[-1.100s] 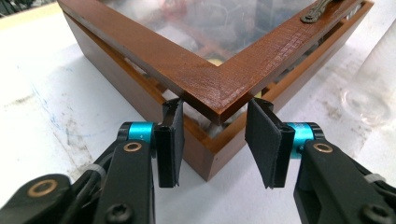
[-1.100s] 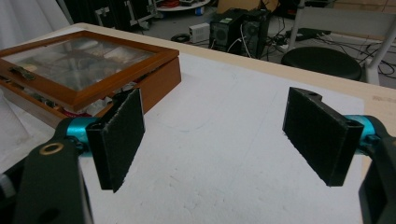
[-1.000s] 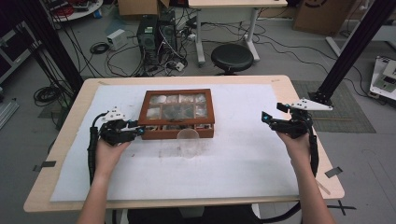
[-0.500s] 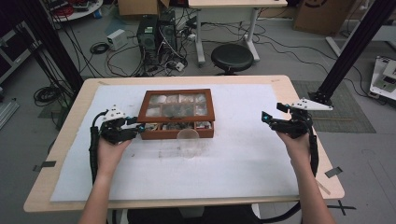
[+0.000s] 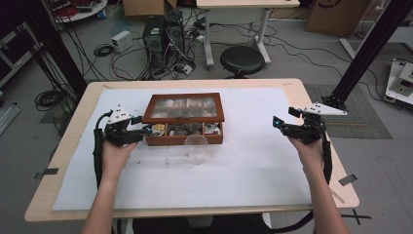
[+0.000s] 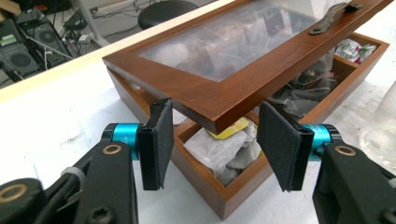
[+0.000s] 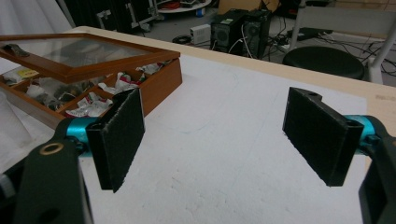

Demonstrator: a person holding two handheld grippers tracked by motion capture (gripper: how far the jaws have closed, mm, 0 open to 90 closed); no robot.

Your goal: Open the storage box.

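Wooden box [image 5: 184, 119] sits lid ajar, a clear cup [image 5: 196, 149] just before it. Left gripper [image 6: 215, 140], jaws just opening, straddles the lid corner without pressing; right gripper [image 7: 224, 140] hovers wide, well apart.

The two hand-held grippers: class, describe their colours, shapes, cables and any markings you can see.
Each gripper, left gripper and right gripper, has a black body, two flat rectangular black pads on turquoise collars and brass-coloured rivets. A grey three-cornered plate tops each, and a black cable trails along the bare forearm. No sleeves or markings visible.

Glossy wooden box [image 6: 261, 88], glass lid panel; tool pads [image 6: 275, 140] matt, perhaps foam
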